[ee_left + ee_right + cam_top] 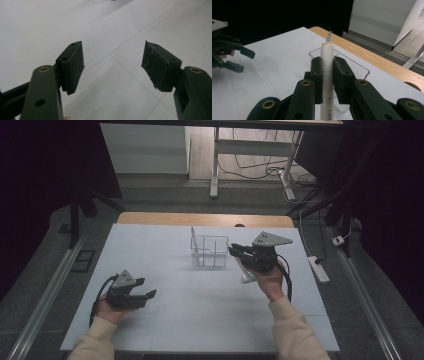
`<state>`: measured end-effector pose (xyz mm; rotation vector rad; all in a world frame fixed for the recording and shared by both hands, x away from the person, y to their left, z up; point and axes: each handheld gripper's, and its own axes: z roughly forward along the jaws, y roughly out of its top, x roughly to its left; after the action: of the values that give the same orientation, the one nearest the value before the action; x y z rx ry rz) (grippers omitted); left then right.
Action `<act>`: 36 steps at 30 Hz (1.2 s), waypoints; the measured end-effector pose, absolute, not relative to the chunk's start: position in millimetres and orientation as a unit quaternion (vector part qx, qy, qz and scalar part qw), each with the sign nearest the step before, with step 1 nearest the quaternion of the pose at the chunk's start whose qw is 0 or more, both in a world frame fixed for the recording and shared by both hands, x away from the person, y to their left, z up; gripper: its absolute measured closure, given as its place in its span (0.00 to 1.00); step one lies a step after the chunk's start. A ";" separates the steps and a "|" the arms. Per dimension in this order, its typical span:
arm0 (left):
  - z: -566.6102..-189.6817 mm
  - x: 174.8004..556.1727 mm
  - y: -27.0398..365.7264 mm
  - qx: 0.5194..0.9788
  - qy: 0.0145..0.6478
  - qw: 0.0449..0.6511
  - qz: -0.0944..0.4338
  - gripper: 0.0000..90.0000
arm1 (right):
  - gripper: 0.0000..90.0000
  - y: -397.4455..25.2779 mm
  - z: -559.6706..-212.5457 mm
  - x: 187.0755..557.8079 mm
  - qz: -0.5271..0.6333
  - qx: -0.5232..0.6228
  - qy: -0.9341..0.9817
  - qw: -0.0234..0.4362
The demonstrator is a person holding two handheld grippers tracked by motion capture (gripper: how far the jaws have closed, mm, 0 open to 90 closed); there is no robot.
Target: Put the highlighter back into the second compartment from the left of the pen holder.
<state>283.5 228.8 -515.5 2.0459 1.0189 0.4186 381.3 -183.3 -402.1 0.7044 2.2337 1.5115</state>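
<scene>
— Starting from the left, what's that hand doing?

— The left gripper sits low over the white table, near the front left. Its jaws stand wide apart with nothing between them; in the left gripper view you just see bare tabletop past the pads.

— And in the middle?

— A clear plastic box, open on top, standing on the table toward the far edge. It's well apart from the left gripper.

— Then the right side?

— The right gripper is held up just beside the box, on its right. Its jaws are closed tight around a white pen, pinching the barrel on both sides.

— How does the pen lie in the grip?

— In the right gripper view the pen runs straight along between the jaws, its pointed tip sticking out past the pads and aimed at the near wall of the box. From above, the rest of the barrel trails back below the gripper, slanting toward the person's hand. The tip looks level with the box rim; I can't tell whether it touches.
</scene>
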 end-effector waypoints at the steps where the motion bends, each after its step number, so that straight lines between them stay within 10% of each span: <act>1: -515.4 283.5 228.9 0.808 0.403 0.397 0.165 0.38 | 0.86 -183.3 -401.7 382.1 0.533 0.251 0.788 0.176; 36: -516.3 283.8 228.7 0.809 0.402 0.397 0.165 0.38 | 0.86 -153.6 -386.3 414.8 0.568 0.255 0.763 0.176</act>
<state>283.8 228.7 -516.3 2.0490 1.0184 0.4184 414.8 -153.6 -386.3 0.7231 2.1597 1.6079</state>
